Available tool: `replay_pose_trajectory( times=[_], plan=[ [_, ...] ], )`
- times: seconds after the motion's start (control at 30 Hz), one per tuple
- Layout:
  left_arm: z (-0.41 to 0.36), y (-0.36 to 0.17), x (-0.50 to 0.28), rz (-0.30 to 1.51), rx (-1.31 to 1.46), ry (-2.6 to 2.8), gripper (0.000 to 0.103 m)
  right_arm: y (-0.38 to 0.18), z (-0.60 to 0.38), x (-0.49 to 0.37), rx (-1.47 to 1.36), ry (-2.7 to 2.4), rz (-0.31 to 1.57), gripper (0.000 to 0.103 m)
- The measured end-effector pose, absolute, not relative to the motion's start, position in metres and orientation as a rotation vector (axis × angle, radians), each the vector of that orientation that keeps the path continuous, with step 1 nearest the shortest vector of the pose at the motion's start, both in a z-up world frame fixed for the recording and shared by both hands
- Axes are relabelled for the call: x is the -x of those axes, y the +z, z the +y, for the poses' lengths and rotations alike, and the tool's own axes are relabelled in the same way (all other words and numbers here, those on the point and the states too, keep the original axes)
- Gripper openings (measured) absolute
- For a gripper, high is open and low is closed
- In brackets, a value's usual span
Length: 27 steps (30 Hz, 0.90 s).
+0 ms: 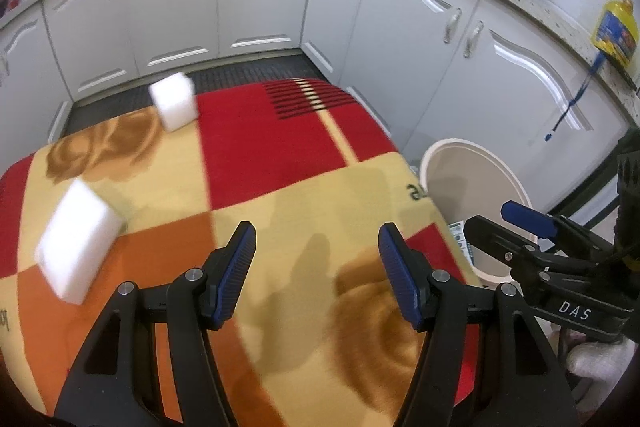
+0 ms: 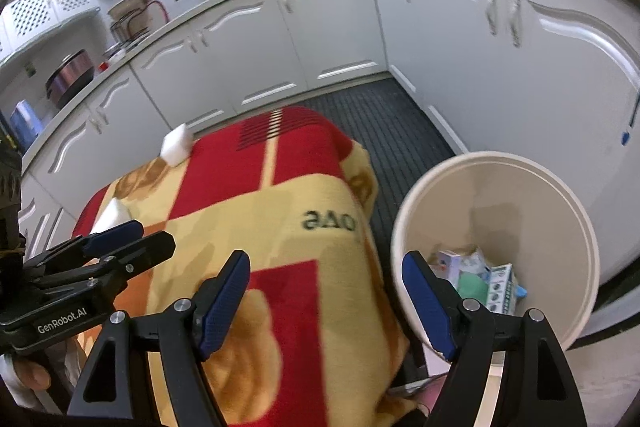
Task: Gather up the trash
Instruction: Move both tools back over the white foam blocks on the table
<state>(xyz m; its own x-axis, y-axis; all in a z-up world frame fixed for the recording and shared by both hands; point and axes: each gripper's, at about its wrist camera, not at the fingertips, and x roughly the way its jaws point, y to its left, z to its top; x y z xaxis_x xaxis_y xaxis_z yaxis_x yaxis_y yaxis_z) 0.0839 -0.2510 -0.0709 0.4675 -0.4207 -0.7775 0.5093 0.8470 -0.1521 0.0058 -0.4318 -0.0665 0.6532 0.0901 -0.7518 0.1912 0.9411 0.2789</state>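
Trash already collected (cartons and wrappers) (image 2: 486,277) is seen at the bottom of the pale bin (image 2: 568,211), which is set just beside the blanket-covered bench (image 1: 320,187) so items can be dropped in directly. Two white foam blocks (image 1: 78,243) (image 1: 174,105) are left on the bench, well apart. The left hand-held gripper (image 1: 316,267) and the right hand-held gripper (image 2: 326,301) are held with jaws apart and empty, presumably ready for the next pickup.

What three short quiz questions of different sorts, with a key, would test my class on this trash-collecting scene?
1. True or false: the left gripper holds a white foam block.
2. How many white foam blocks lie on the red, orange and cream patterned blanket?
3. Where is the round cream plastic bin? A) on the blanket B) on the floor beside the blanket C) on the counter

Key:
1. False; it is open, as is the right gripper.
2. Two: nearer, farther.
3. B
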Motion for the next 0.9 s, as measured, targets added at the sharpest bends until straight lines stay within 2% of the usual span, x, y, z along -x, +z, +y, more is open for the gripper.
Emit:
replay_pose_trajectory(
  times=[0.47,0.67,0.9],
  plan=[
    [-0.151,-0.068,-0.101,0.935,-0.055,-0.518,0.063,-0.066,-0.372,-0.037,-0.297,0.068,0.886,0.082],
    [-0.110,-0.066,-0.117,0.924,-0.041,-0.501,0.068,-0.069,-0.346,-0.052,-0.265,0.117,0.907,0.084],
    [-0.100,-0.077,-0.133,0.911,-0.167,-0.456,0.070,-0.073,-0.320,-0.074,-0.232,0.164,0.929,0.086]
  ],
)
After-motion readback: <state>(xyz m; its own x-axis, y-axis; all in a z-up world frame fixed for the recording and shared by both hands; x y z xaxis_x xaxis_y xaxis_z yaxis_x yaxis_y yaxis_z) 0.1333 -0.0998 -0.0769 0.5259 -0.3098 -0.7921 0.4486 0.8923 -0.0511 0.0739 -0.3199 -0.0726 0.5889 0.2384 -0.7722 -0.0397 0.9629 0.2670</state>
